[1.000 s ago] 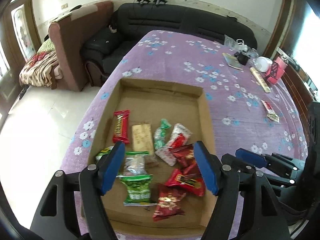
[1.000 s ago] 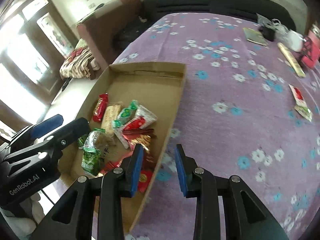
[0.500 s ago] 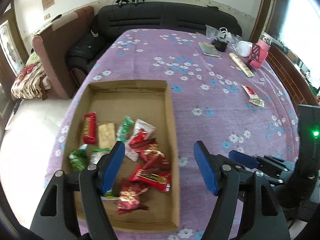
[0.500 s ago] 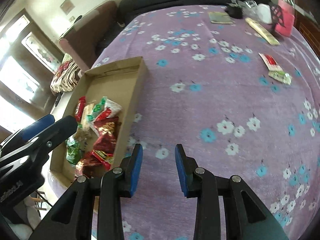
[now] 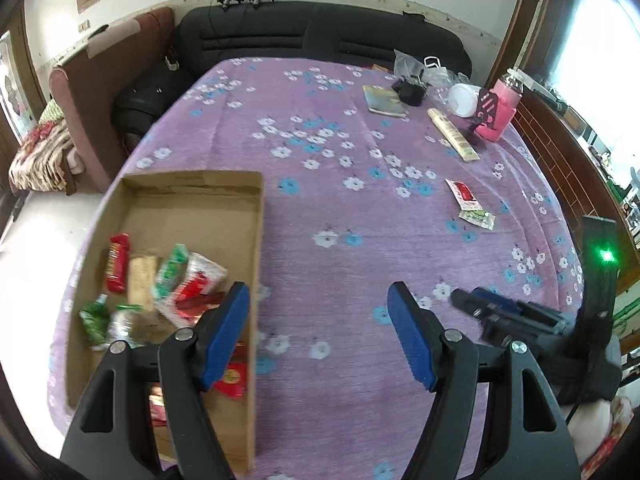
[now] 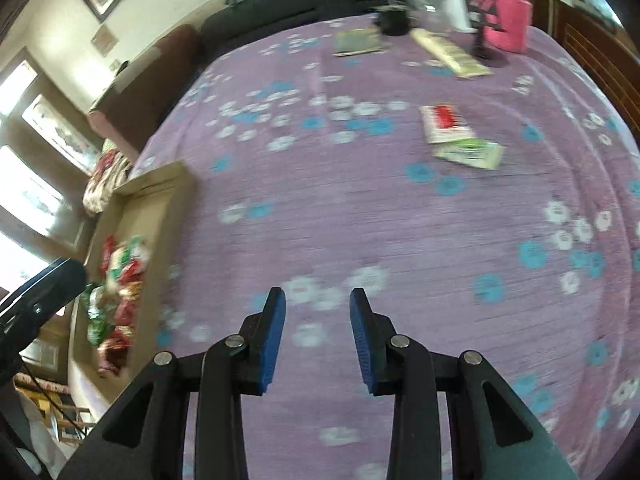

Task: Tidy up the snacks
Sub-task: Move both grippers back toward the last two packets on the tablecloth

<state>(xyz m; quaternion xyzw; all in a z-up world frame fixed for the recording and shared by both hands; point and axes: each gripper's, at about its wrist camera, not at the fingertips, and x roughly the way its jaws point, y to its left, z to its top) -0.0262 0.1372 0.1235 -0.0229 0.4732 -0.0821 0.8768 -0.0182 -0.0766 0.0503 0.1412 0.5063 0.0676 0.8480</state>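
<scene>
A shallow cardboard box on the purple flowered tablecloth holds several snack packets; it also shows at the left of the right wrist view. Two loose packets lie on the cloth to the right: a red-and-white one and a green one. My left gripper is open and empty, above the box's right wall. My right gripper is open and empty above bare cloth, short of the loose packets; it shows in the left wrist view.
At the table's far right stand a pink bottle, a white cup, a long flat pack, a booklet and a black object. A black sofa and brown armchair lie beyond the table.
Both grippers have swung right, away from the box and toward the loose packets. The box has slid to the left in both views. Both grippers stayed open and empty.
</scene>
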